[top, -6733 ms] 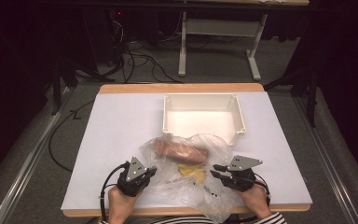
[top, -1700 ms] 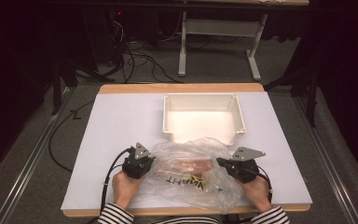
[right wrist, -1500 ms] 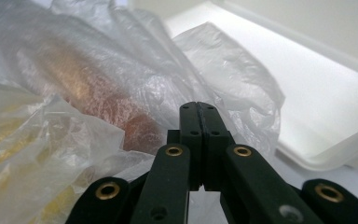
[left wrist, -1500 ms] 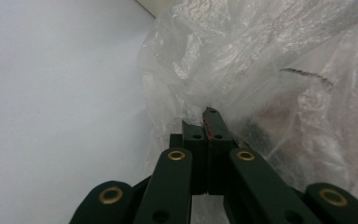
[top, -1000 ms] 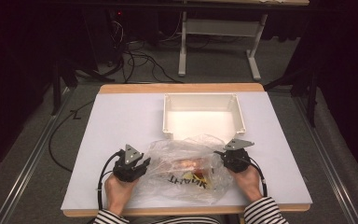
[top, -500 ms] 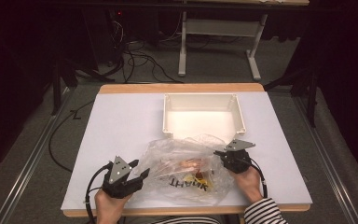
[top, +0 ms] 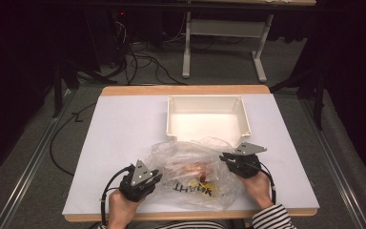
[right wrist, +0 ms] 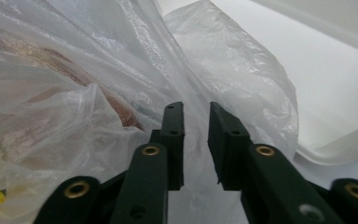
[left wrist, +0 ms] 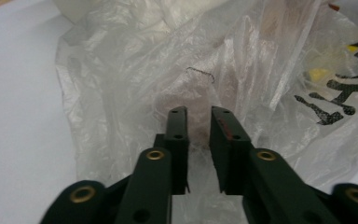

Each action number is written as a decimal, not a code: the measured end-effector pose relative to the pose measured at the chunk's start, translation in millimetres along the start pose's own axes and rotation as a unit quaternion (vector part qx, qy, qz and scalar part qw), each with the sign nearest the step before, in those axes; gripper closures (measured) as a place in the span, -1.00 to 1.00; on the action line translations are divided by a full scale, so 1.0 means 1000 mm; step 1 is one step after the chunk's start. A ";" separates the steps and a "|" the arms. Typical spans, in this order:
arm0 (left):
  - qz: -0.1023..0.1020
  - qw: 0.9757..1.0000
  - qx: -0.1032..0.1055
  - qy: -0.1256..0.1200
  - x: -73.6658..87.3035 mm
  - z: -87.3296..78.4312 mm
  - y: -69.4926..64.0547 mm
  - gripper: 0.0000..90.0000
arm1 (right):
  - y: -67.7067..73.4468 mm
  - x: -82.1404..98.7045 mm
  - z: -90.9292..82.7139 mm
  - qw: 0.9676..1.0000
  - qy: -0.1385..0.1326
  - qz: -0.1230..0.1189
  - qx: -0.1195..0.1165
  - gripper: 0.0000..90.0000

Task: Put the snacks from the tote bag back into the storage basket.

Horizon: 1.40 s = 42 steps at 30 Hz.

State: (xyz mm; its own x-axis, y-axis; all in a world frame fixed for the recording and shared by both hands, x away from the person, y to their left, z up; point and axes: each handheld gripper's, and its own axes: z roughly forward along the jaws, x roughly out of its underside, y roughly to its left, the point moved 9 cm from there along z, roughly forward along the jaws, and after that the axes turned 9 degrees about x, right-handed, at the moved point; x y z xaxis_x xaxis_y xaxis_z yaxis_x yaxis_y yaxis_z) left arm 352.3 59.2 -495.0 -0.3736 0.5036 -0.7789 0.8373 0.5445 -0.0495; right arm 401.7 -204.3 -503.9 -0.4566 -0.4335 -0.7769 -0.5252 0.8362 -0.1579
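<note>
A crumpled clear plastic bag (top: 190,171) with black lettering lies on the white table near its front edge. Inside it are something brownish-pink (top: 196,169) and a yellow bit (top: 208,184). My left gripper (top: 156,175) is at the bag's left edge. In the left gripper view the bag (left wrist: 121,70) shows through the narrow gap of the left gripper (left wrist: 198,116); its jaws have just been closing, with film between them and a gap still showing. My right gripper (top: 225,157) is at the bag's right side. Its jaws have just been opening around a fold of the bag (right wrist: 51,70), and the right gripper (right wrist: 196,112) stands slightly apart.
An empty white rectangular tray (top: 207,101) stands just behind the bag at the table's middle; its rim (right wrist: 335,149) is at the right of the right gripper view. The white tabletop (top: 124,129) lies bare to the left. Cables and a table frame are on the dark floor beyond.
My left gripper pulled back toward the table's front left, then came right to the bag's edge. The right gripper stayed by the bag's right side. The bag has shifted shape slightly.
</note>
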 end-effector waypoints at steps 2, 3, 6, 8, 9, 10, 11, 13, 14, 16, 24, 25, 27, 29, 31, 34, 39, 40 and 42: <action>-0.003 1.000 0.007 0.000 0.000 0.000 0.000 0.95 | 0.002 -0.001 -0.004 1.000 -0.005 -0.007 0.002 0.55; -0.010 1.000 0.013 -0.002 -0.002 0.000 0.002 0.99 | 0.002 -0.002 -0.007 1.000 -0.009 -0.010 0.001 0.52; -0.015 1.000 0.015 -0.006 -0.004 -0.003 0.004 1.00 | 0.003 -0.004 -0.016 1.000 -0.020 -0.010 -0.001 0.43; -0.016 1.000 0.016 -0.012 -0.006 -0.005 0.005 1.00 | 0.004 -0.006 -0.022 1.000 -0.030 -0.008 -0.002 0.36; -0.019 1.000 0.017 -0.017 -0.008 -0.006 0.005 1.00 | 0.004 -0.007 -0.026 0.999 -0.035 -0.008 -0.004 0.34; -0.019 1.000 0.017 -0.017 -0.008 -0.006 0.005 1.00 | 0.004 -0.007 -0.026 0.999 -0.035 -0.008 -0.004 0.34; -0.023 0.999 0.017 -0.027 -0.012 -0.010 0.008 1.00 | 0.006 -0.008 -0.032 0.999 -0.041 -0.007 -0.005 0.29; -0.027 0.999 0.018 -0.034 -0.015 -0.012 0.009 1.00 | 0.008 -0.009 -0.039 0.999 -0.045 -0.012 -0.007 0.28; -0.029 0.999 0.017 -0.035 -0.016 -0.013 0.011 1.00 | 0.008 -0.009 -0.039 0.999 -0.045 -0.012 -0.007 0.28; -0.033 0.999 0.012 -0.033 -0.018 -0.014 0.015 1.00 | 0.013 -0.010 -0.046 0.999 -0.049 -0.019 -0.008 0.26; -0.063 0.997 -0.005 -0.039 -0.026 -0.014 0.035 1.00 | 0.031 -0.008 -0.051 0.997 -0.049 -0.032 -0.040 0.14; -0.065 0.997 -0.009 -0.039 -0.027 -0.013 0.038 1.00 | 0.034 -0.006 -0.050 0.998 -0.046 -0.033 -0.042 0.12; -0.074 0.996 -0.014 -0.040 -0.030 -0.009 0.045 1.00 | 0.041 0.001 -0.044 0.997 -0.029 -0.040 -0.056 0.08; -0.075 0.996 -0.016 -0.039 -0.030 -0.008 0.047 1.00 | 0.043 0.003 -0.041 0.997 -0.025 -0.043 -0.059 0.07; -0.079 0.996 -0.019 -0.040 -0.033 -0.002 0.052 1.00 | 0.045 0.010 -0.033 0.997 -0.006 -0.040 -0.068 0.04; -0.082 0.996 -0.020 -0.041 -0.035 0.001 0.054 1.00 | 0.046 0.016 -0.026 0.997 0.004 -0.036 -0.075 0.04; -0.087 0.995 -0.021 -0.042 -0.036 0.008 0.058 1.00 | 0.048 0.026 -0.020 0.995 0.022 -0.047 -0.085 0.31; -0.087 0.995 -0.022 -0.041 -0.036 0.009 0.058 1.00 | 0.048 0.029 -0.019 0.995 0.027 -0.054 -0.081 0.44; -0.088 0.995 -0.022 -0.043 -0.037 0.011 0.059 1.00 | 0.048 0.033 -0.020 0.994 0.032 -0.067 -0.085 0.71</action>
State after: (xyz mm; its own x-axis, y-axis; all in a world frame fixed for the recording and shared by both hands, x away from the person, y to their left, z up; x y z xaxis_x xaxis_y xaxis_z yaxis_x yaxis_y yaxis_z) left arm 419.7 65.5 -476.3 -0.4757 0.3407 -0.8109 0.7430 0.6491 -0.1632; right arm 347.0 -184.7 -524.7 -0.4164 -0.5613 -0.7152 -0.6956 0.7033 -0.1470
